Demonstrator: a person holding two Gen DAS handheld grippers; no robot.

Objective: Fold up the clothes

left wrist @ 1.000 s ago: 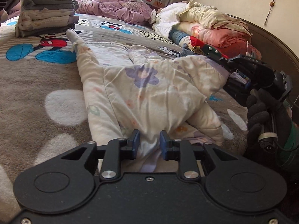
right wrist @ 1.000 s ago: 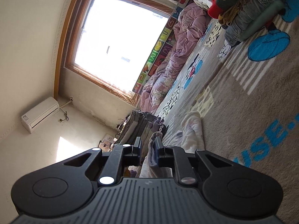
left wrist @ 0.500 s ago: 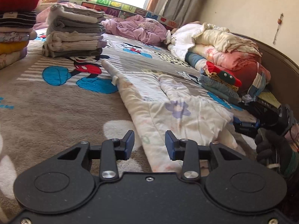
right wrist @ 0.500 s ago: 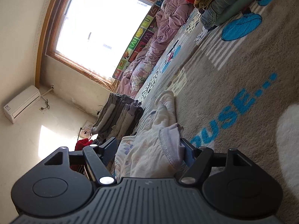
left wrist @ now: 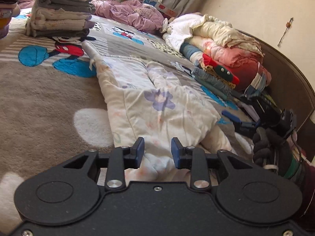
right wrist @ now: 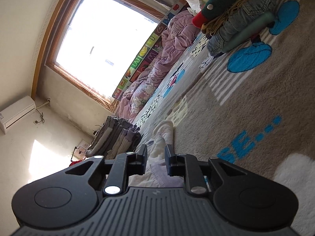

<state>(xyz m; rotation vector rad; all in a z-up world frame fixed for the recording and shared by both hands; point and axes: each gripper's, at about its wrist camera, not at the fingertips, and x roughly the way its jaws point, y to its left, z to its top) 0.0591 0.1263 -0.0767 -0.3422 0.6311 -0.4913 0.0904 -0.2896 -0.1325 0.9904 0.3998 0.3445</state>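
While the cream quilted floral garment (left wrist: 157, 106) lies flat on the brown cartoon-print bed cover (left wrist: 39, 98), both grippers are re-gripping its near hem: left gripper (left wrist: 157, 150) and right gripper (right wrist: 156, 160) fingers closing around cloth, not yet pinching. Next, I judge: pinch, then fold forward.

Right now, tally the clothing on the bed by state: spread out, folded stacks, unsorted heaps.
Spread out: 1, the cream floral padded garment
Folded stacks: 2, the grey and beige folded stack and the denim stack topped with a red and green knit
Unsorted heaps: 2, the crumpled pink-purple quilt and the white, cream and pink bedding heap
Total: 5
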